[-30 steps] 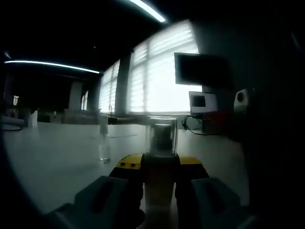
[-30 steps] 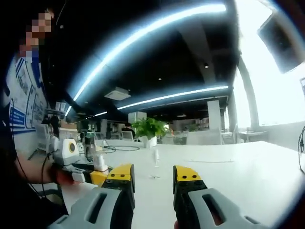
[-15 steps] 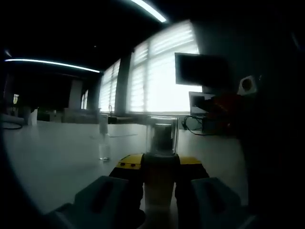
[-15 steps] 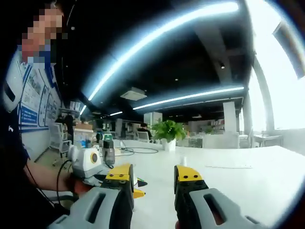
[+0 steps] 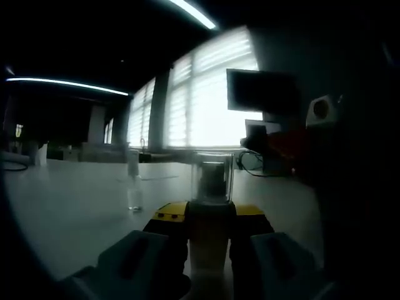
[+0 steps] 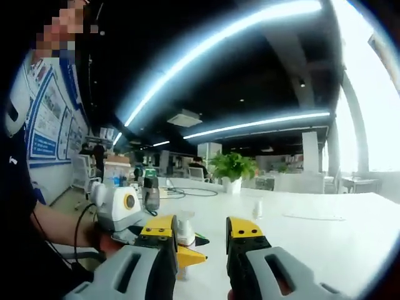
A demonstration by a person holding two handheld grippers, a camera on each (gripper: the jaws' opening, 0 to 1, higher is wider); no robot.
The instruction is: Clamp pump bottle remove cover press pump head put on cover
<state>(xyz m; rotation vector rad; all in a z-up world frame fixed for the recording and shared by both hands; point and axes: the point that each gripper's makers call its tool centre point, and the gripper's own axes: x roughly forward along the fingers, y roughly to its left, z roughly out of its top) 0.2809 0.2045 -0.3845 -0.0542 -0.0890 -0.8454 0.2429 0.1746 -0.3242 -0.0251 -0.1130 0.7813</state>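
Pump bottle [image 5: 209, 231] sits pinched between the jaws of the left gripper [image 5: 208, 215] at about 6 o'clock in the left gripper view, pretty murky there, with its clear cover [image 5: 212, 177] on top, standing upright above the yellow jaw tips. Off at 9 o'clock from it, a small clear bottle [image 5: 133, 184] stands alone on the white counter [image 5: 69, 206], well apart.

Over in the right gripper view, the right gripper [image 6: 200, 240] has its jaws spread with nothing between them. Left gripper [image 6: 156, 240] shows at roughly 7 o'clock there, a hand [image 6: 103, 240] holding it, with the clear cover [image 6: 184, 228] poking up just left of the gap. A potted plant [image 6: 232, 170] sits far back on the counter [image 6: 312, 237], and the small bottle [image 6: 257, 208] is near 3 o'clock of the jaws' tips.
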